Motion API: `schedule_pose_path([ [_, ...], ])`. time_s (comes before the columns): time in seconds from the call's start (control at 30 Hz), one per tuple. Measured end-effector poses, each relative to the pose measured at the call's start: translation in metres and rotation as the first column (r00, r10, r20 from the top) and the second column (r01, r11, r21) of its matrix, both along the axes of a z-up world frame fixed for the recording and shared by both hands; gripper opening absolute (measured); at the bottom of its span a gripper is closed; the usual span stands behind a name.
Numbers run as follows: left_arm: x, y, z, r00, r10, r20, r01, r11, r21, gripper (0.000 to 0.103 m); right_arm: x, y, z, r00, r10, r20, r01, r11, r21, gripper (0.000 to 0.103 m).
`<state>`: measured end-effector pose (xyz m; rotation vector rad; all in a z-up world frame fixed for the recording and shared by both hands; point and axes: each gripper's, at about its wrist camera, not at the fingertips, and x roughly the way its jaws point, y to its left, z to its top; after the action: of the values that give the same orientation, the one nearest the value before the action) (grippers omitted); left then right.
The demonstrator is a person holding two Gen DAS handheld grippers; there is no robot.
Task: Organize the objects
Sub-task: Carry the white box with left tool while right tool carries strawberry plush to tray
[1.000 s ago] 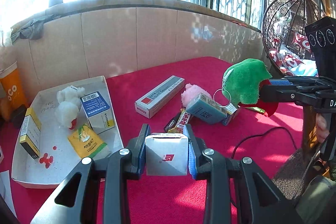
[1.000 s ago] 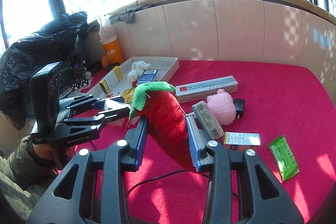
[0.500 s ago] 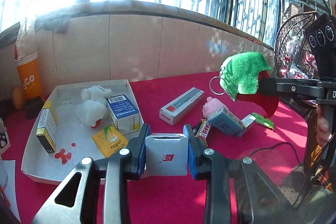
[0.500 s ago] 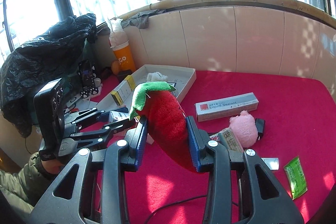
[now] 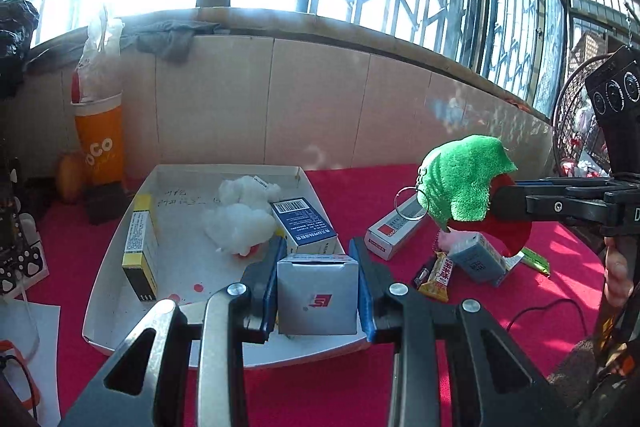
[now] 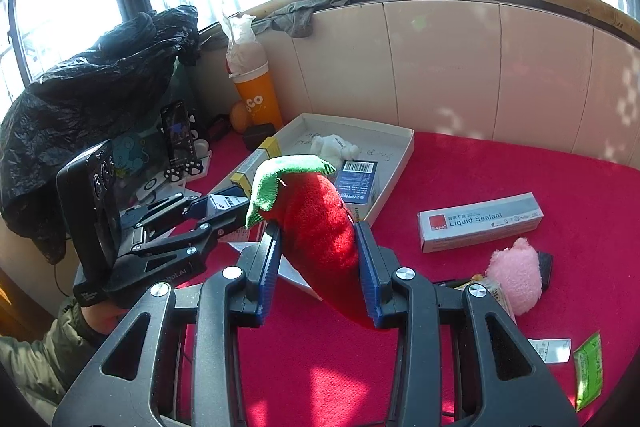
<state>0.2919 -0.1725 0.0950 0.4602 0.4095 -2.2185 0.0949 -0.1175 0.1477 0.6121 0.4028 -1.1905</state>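
My left gripper (image 5: 318, 291) is shut on a small grey box (image 5: 318, 301) and holds it over the near right corner of the white cardboard tray (image 5: 120, 291). The tray holds a white plush (image 5: 240, 223), a blue box (image 5: 306, 231) and a yellow box (image 5: 140, 255). My right gripper (image 6: 318, 271) is shut on a red plush chili with a green cap (image 6: 316, 215), held above the red cloth to the right of the tray (image 6: 396, 163). The chili (image 5: 464, 183) hangs at right in the left wrist view.
On the red cloth lie a Liquid Sealant box (image 6: 480, 221), a pink plush (image 6: 516, 275), a green sachet (image 6: 586, 363), snack bars and a light blue box (image 5: 476, 259). An orange cup (image 5: 100, 147) and a phone stand (image 6: 178, 135) are left of the tray.
Both grippers have moved left toward the tray with their objects. The grey box has gone from above the cloth to above the tray's near corner.
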Motion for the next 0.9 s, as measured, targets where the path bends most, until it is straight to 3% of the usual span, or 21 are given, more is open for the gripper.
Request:
schedule_pose_path([
  [0.43,0.025,-0.043,0.001,0.995,0.102,0.013,-0.102,0.995,0.004,0.032,0.022,-0.049,-0.005,0.999,-0.007,0.033,0.006,0.999,0.032,0.036],
  [0.6,0.037,-0.072,0.009,0.988,0.155,0.01,-0.155,0.988,0.006,0.032,0.02,-0.071,-0.009,0.994,-0.046,0.096,0.04,0.997,0.067,0.036],
  [0.83,0.03,-0.115,0.012,0.978,0.204,0.037,-0.205,0.978,0.026,0.032,0.037,-0.09,-0.029,0.99,-0.038,0.135,0.02,0.992,0.128,0.036],
  [0.9,0.025,-0.126,0.007,0.969,0.236,0.079,-0.239,0.971,0.027,0.032,0.044,-0.097,-0.038,0.991,-0.035,0.133,0.015,0.989,0.149,0.036],
])
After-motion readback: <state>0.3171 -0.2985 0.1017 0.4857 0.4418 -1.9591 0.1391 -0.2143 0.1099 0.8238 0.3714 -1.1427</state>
